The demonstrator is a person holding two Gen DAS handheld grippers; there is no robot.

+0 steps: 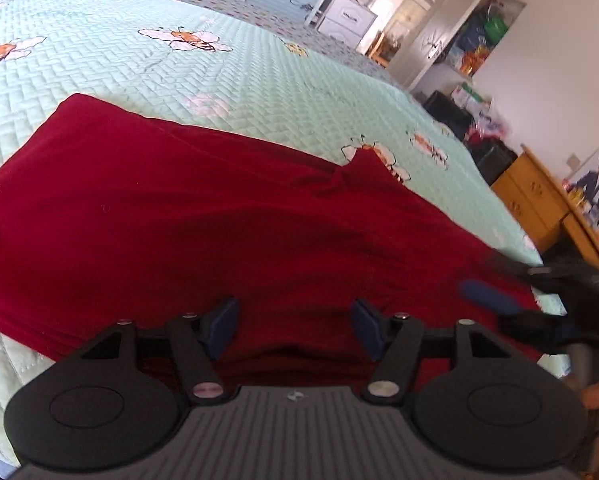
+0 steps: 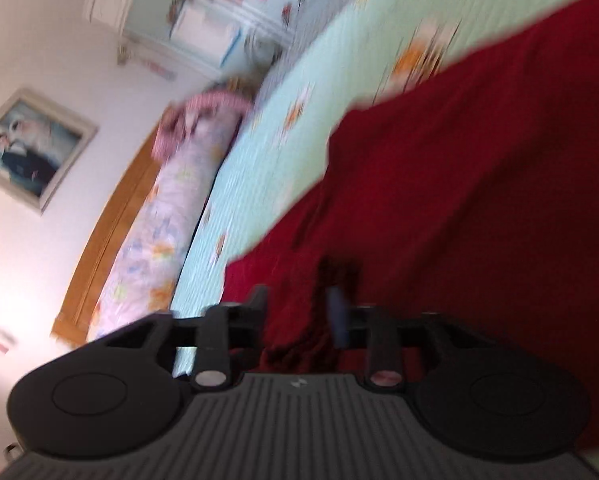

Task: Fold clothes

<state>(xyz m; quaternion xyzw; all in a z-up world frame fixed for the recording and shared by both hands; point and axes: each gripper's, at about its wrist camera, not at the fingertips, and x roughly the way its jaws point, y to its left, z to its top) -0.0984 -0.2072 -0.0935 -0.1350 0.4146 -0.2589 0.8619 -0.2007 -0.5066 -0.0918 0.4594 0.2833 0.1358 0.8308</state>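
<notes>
Bed with mint quilted bedspread (image 1: 259, 92), bee print, serves as the work surface. On it lies the dark red garment (image 1: 179, 208), spread broad and mostly flat, filling the left wrist view from 9 o'clock through centre to 4 o'clock; a small peak of cloth stands up at about 1 o'clock of centre. Type of garment cannot be told.

Handling, as judged: soft, light knit, limp, no stiffness; it will sag and drag rather than hold shape. Not fragile. Best taken at an edge or corner, both layers together.

Left gripper (image 1: 295, 330): fingers spread wide over the near hem, nothing between them.

Right gripper (image 2: 299, 312): view blurred; fingers appear spread with bunched red cloth rising between them. Whether it is pinched cannot be told. In the left view it sits at 4 o'clock, at the garment's edge.
</notes>
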